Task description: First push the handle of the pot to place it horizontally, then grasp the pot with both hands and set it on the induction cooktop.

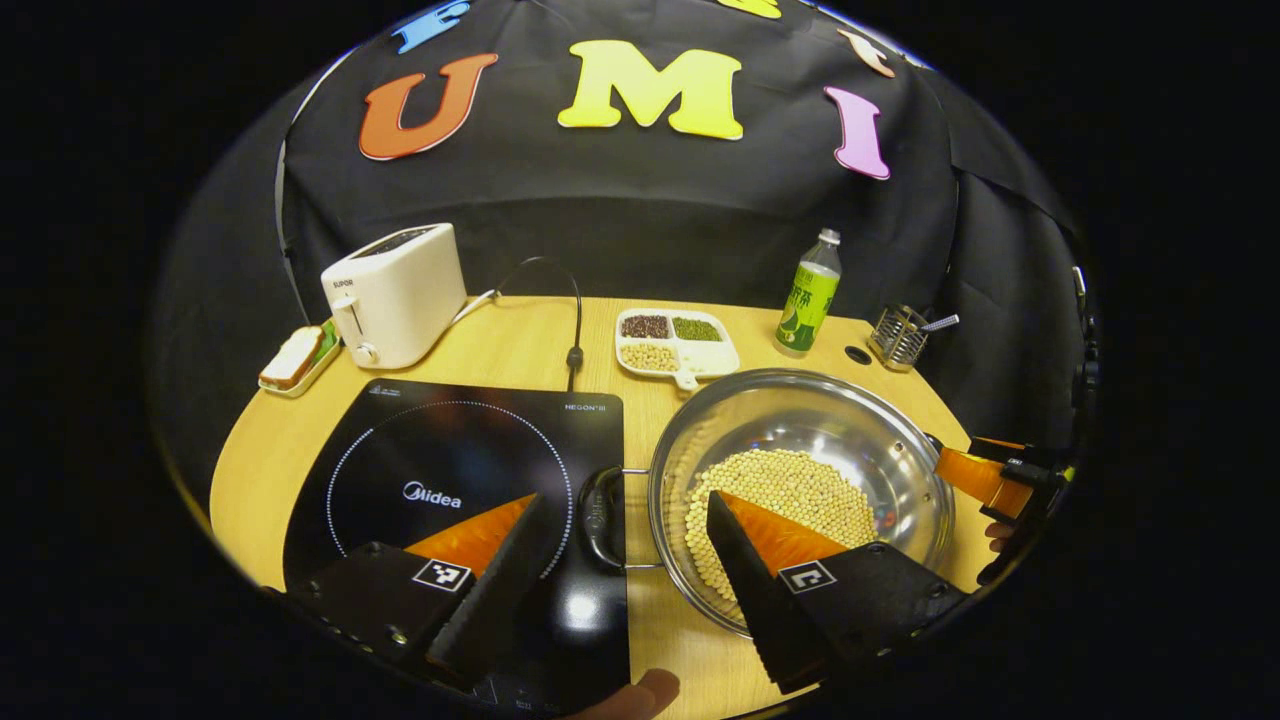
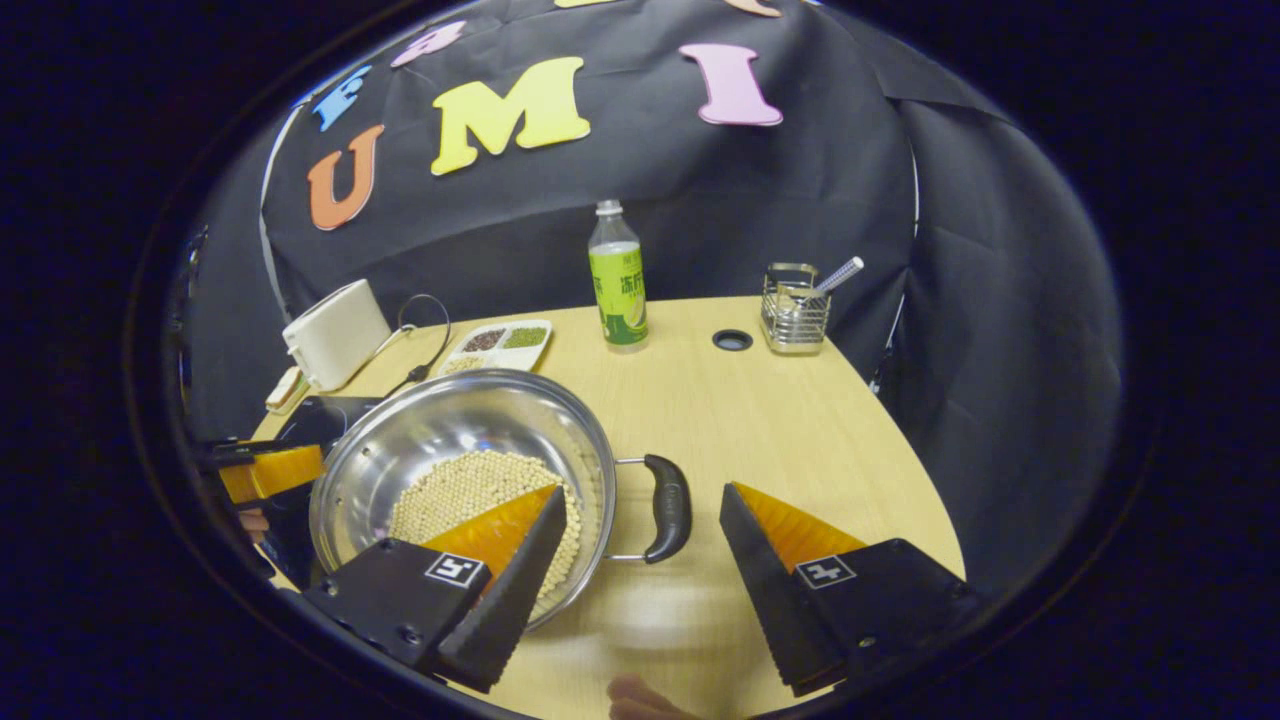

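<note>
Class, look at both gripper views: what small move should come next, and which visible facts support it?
Probably close both grippers on the handles. The left gripper stands open around the pot's left handle, the right gripper open around the right handle, both handles horizontal, and the pot sits beside the cooktop.

The silver pot [image 1: 800,470] is holding pale yellow beans [image 1: 790,500] between the tongs. Its handle [image 2: 668,507] is showing black. The black cooktop [image 1: 460,480] is bearing a white dotted ring.
</note>
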Demonstrator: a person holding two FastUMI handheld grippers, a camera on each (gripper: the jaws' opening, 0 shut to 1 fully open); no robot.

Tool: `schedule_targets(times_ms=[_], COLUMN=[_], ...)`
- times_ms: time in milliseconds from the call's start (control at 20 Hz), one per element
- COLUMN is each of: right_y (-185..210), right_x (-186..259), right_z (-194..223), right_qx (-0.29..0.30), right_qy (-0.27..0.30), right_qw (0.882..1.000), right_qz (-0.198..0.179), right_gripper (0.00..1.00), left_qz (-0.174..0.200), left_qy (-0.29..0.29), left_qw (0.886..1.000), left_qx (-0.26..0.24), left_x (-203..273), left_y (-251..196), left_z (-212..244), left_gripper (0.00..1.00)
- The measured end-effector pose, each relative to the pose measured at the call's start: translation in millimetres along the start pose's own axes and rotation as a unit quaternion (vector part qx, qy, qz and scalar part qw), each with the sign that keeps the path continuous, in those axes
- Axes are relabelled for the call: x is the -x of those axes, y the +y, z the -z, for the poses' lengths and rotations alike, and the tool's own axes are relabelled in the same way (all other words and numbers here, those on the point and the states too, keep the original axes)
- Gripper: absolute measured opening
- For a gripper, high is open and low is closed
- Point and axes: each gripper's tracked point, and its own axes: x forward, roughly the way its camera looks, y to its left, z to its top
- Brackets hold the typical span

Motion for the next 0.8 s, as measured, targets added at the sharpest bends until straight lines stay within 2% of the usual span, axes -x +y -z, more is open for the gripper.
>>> schedule_targets(times_ms=[250, 300, 350, 450, 600, 650, 700, 800], right_y=[-3.1, -4.4, -5.0, -4.6, -2.2, -0.6, 1.6, 1.7], right_x=[-24.5, -27.1, -29.5, -31.8, -34.0, -35.0, -35.0, -34.5], right_z=[8.9, 10.5, 10.3, 9.4, 8.7, 8.3, 9.4, 9.3], right_qx=[-0.017, -0.023, -0.030, -0.037, -0.039, -0.039, -0.038, -0.033], right_qy=[0.028, 0.033, 0.037, 0.040, 0.048, 0.052, 0.057, 0.063], right_qw=[0.999, 0.999, 0.999, 0.998, 0.998, 0.998, 0.997, 0.997], right_qz=[-0.002, -0.003, -0.005, -0.012, -0.020, -0.022, -0.024, -0.021], right_gripper=[0.95, 0.88, 0.87, 0.85, 0.77, 0.81, 0.70, 0.65], left_qz=[-0.010, -0.016, -0.015, -0.003, -0.012, -0.011, -0.012, -0.010], left_qy=[0.030, 0.033, 0.037, 0.046, 0.054, 0.057, 0.058, 0.060], left_qw=[0.999, 0.999, 0.999, 0.999, 0.998, 0.998, 0.998, 0.998], left_qx=[0.015, 0.013, 0.012, 0.017, 0.010, 0.010, 0.013, 0.017], left_x=[-20.6, -21.5, -23.0, -26.8, -26.2, -28.4, -27.2, -27.2], left_y=[4.5, 7.9, 8.1, 2.4, 7.3, 7.6, 8.4, 7.9], left_z=[8.0, 9.4, 10.8, 13.0, 12.1, 14.4, 13.6, 13.6], left_gripper=[0.94, 0.94, 0.93, 0.90, 0.81, 0.80, 0.75, 0.73])
